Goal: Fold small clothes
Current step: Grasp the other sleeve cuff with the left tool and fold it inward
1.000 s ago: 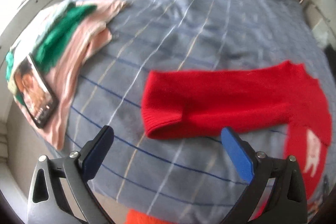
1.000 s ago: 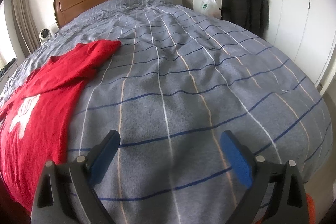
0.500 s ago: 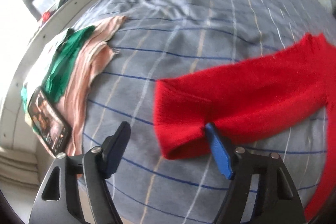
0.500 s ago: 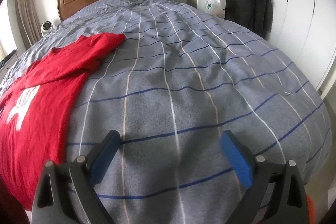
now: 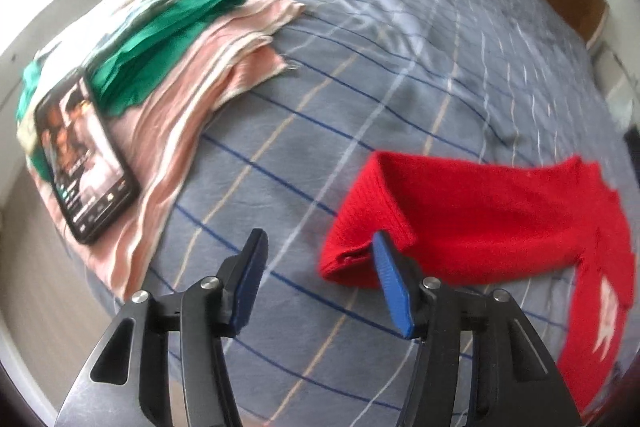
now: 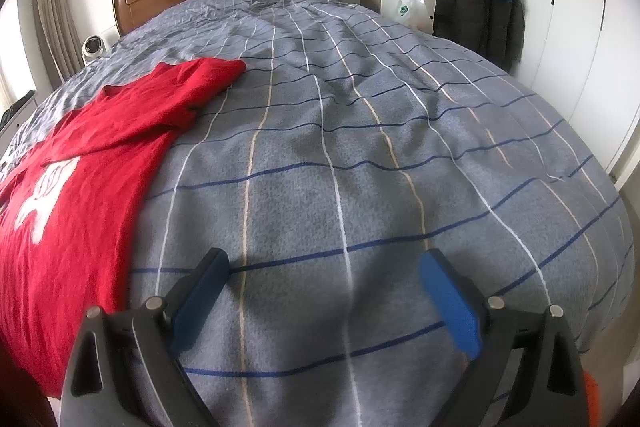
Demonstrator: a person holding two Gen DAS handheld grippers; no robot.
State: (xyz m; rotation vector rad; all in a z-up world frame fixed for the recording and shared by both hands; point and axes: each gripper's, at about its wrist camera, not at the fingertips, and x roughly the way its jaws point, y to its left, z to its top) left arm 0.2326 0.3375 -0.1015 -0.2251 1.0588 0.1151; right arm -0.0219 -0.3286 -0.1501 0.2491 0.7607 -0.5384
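The left gripper (image 5: 318, 259) points steeply down at a grey checked bedspread (image 5: 400, 75), and its jaws are closing. The blue right-hand pad (image 5: 390, 287) sits at the ribbed cuff (image 5: 360, 227) of a red sweater (image 5: 500, 223); the dark left-hand pad stands over bare bedspread, so only the cuff's near edge lies between them and no pinch on it shows yet. From this gripper the cuff lies at about one o'clock, right at the fingertips. The sleeve's long axis runs from the cuff toward three o'clock, where it joins the sweater's body with its white motif at about four o'clock.

The right gripper (image 6: 324, 299) hangs wide open and empty over plain bedspread. In its view the sweater spreads from nine to eleven o'clock, well apart from its pads. The left hand is judged much the nearer to the sleeve.

Away at ten o'clock from the left gripper lie folded pink (image 5: 208, 83) and green (image 5: 160, 39) clothes with a phone (image 5: 82, 159) resting on them.
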